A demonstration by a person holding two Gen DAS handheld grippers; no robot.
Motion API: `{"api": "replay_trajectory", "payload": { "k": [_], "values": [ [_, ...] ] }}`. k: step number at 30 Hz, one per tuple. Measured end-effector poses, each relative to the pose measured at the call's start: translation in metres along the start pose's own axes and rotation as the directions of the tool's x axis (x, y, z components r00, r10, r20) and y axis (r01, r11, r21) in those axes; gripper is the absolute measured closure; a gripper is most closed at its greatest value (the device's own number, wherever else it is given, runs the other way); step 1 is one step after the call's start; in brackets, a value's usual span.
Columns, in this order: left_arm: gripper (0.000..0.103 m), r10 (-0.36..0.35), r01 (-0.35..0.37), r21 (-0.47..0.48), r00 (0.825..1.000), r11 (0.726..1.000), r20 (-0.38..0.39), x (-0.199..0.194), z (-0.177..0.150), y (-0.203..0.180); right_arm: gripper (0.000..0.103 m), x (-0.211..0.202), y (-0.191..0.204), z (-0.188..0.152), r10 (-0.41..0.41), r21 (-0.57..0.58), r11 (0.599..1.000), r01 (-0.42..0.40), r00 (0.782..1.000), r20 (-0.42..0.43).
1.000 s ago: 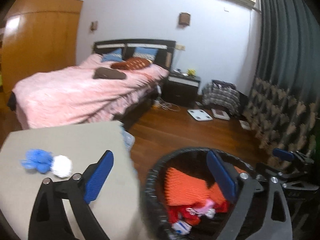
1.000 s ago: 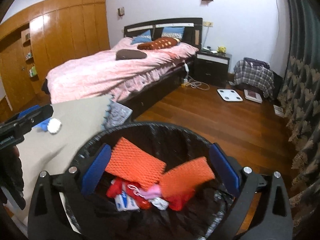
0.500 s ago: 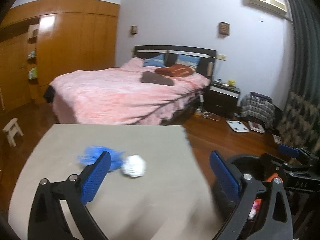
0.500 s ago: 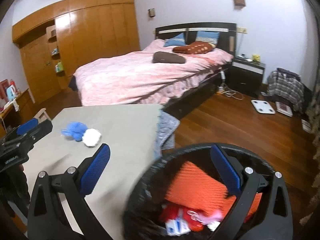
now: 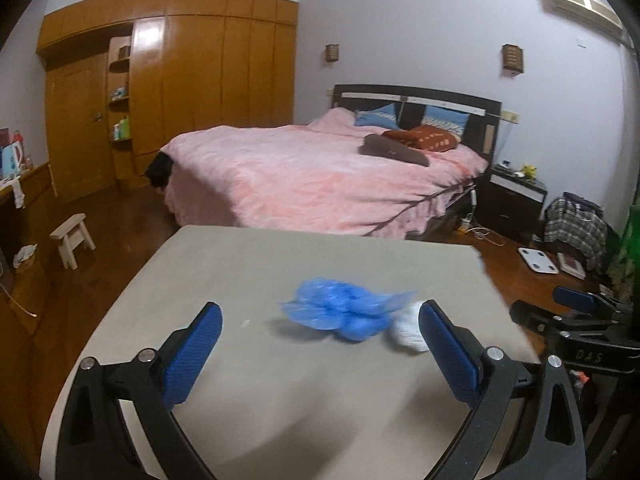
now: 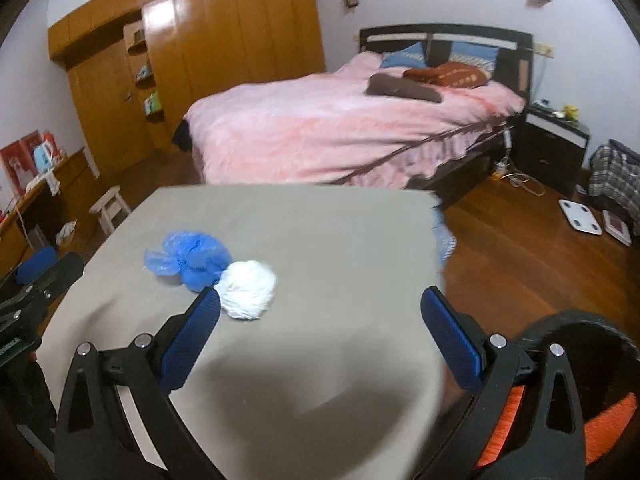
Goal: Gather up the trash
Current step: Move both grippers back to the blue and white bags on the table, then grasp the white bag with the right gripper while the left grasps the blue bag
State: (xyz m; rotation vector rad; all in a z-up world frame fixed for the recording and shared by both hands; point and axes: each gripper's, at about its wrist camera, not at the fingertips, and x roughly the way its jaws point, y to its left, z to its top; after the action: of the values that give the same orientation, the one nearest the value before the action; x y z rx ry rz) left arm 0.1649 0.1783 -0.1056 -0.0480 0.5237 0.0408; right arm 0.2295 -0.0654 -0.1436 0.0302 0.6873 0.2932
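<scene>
Here, left to right across the room:
Wardrobe (image 5: 192,92): wooden, along the left wall; open shelves in it hold small items too blurred to name
Stool (image 5: 72,238): small, pale, on the wooden floor near the table's left side
Left gripper (image 5: 318,354): jaws spread wide, nothing between them; it hangs over the near part of the table, pointed at the blue piece; seen from the right wrist view (image 6: 36,276) it sits at the table's left edge
Table (image 5: 248,360): beige cloth top; both loose pieces of trash lie on it
Blue plastic wad (image 5: 344,312): crumpled, thin film; on the table, touching the white ball at its right side; also clear in the right wrist view (image 6: 188,260)
White paper ball (image 6: 248,290): crumpled, just right of the blue wad; partly behind a blue finger pad (image 5: 450,352) in the left wrist view
Right gripper (image 6: 320,344): jaws wide apart, empty; over the table's near right part; the ball lies just past its left fingertip
Bed (image 6: 340,128): pink cover, behind the table
Trash bin (image 6: 600,344): black, at the table's right on the floor; orange mesh (image 6: 608,428) inside it
</scene>
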Motion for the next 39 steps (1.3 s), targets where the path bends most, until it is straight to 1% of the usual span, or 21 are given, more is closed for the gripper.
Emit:
{"api": "replay_trajectory", "payload": {
  "k": [3, 7, 10, 17, 20, 22, 23, 26, 27, 29, 32, 35, 39],
  "values": [
    [0.006, 0.02, -0.02, -0.01, 1.0, 1.0, -0.018, 0.009, -0.005, 0.015, 0.005, 0.028, 0.018, 0.0, 0.012, -0.026, 1.0, -0.012, 0.999, -0.035],
    [0.006, 0.037, -0.038, -0.028, 0.999, 0.999, -0.035, 0.018, -0.01, 0.03, 0.005, 0.058, 0.031, -0.002, 0.027, -0.025, 0.999, -0.029, 0.996, -0.081],
    [0.006, 0.046, -0.047, -0.038, 0.998, 0.998, -0.039, 0.022, -0.014, 0.037, 0.005, 0.077, 0.04, -0.001, 0.012, -0.034, 0.999, -0.016, 0.994, -0.106],
    [0.006, 0.053, -0.056, -0.051, 0.997, 0.997, -0.057, 0.035, -0.019, 0.046, 0.006, 0.1, 0.044, -0.004, 0.016, -0.03, 0.999, -0.021, 0.988, -0.154],
    [0.006, 0.052, -0.055, -0.055, 0.997, 0.997, -0.06, 0.04, -0.019, 0.047, 0.006, 0.106, 0.043, -0.004, 0.03, -0.024, 0.999, -0.035, 0.985, -0.172],
    [0.006, 0.052, -0.055, -0.054, 0.997, 0.997, -0.062, 0.041, -0.02, 0.046, 0.014, 0.11, 0.046, -0.003, 0.038, -0.03, 0.999, -0.044, 0.982, -0.182],
    [0.006, 0.051, -0.054, -0.054, 0.997, 0.997, -0.063, 0.042, -0.02, 0.046, 0.023, 0.112, 0.047, -0.004, 0.045, -0.034, 0.998, -0.053, 0.98, -0.195],
    [0.006, 0.047, -0.051, -0.055, 0.997, 0.997, -0.069, 0.046, -0.019, 0.045, 0.033, 0.116, 0.049, -0.004, 0.058, -0.036, 0.997, -0.067, 0.976, -0.21],
    [0.006, 0.045, -0.049, -0.055, 0.997, 0.997, -0.069, 0.047, -0.018, 0.044, 0.044, 0.115, 0.049, -0.004, 0.072, -0.035, 0.996, -0.081, 0.975, -0.208],
    [0.006, 0.041, -0.044, -0.053, 0.997, 0.998, -0.069, 0.048, -0.017, 0.042, 0.056, 0.115, 0.049, -0.004, 0.084, -0.043, 0.995, -0.095, 0.973, -0.214],
    [0.006, 0.031, -0.034, -0.046, 0.997, 0.998, -0.07, 0.052, -0.015, 0.036, 0.061, 0.11, 0.044, -0.004, 0.093, -0.038, 0.994, -0.103, 0.973, -0.213],
    [0.006, 0.015, -0.018, -0.035, 0.997, 0.999, -0.076, 0.059, -0.012, 0.028, 0.062, 0.104, 0.035, 0.0, 0.081, -0.024, 0.996, -0.087, 0.979, -0.185],
    [0.006, -0.023, 0.021, -0.016, 0.996, 1.0, -0.09, 0.077, -0.005, 0.014, 0.062, 0.101, 0.017, 0.01, 0.052, 0.0, 0.999, -0.053, 0.985, -0.164]
  ]
}}
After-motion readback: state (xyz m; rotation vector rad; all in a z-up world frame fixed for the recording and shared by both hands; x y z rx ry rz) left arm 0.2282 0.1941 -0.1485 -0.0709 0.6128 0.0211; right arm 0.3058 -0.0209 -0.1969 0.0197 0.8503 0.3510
